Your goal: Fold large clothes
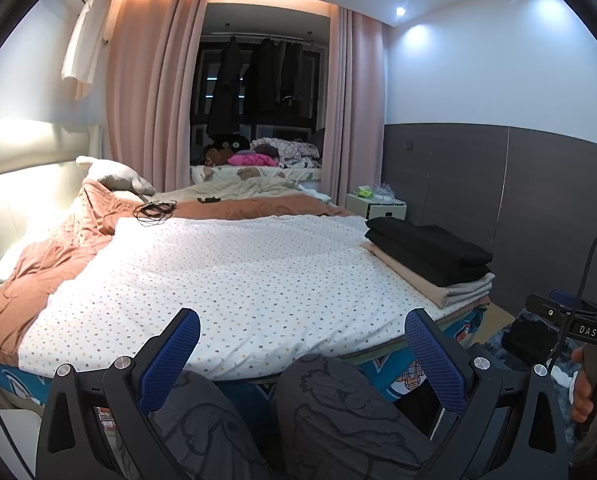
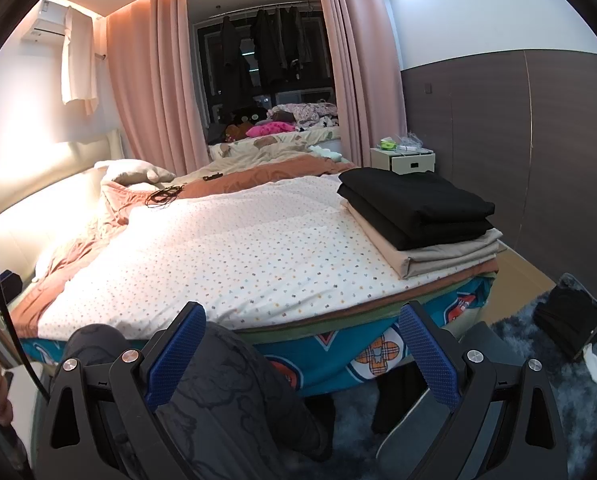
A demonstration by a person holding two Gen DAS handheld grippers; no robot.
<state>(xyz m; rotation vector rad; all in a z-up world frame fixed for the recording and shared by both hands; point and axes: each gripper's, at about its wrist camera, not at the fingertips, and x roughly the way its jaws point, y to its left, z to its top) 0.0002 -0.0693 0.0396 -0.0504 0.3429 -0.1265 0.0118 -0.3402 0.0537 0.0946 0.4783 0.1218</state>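
While you sit at the bed's foot, your left gripper [image 1: 302,344] and right gripper [image 2: 300,338] both hang spread wide and empty above your knees [image 1: 330,384]. Just ahead of the jaws lies the spotted quilt [image 1: 226,276], flat across the bed: probably soft, bulky and limp, best pinched at its near corners. Farther to the right rests a stack of folded clothes [image 2: 422,216].

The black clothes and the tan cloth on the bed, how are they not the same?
The black clothes sit on top; the tan cloth lies underneath, on the dotted quilt. The black clothes are dark and look thicker; the tan cloth is pale and flatter. The tan cloth sticks out past the black clothes' edges. Both are folded, in one stack.
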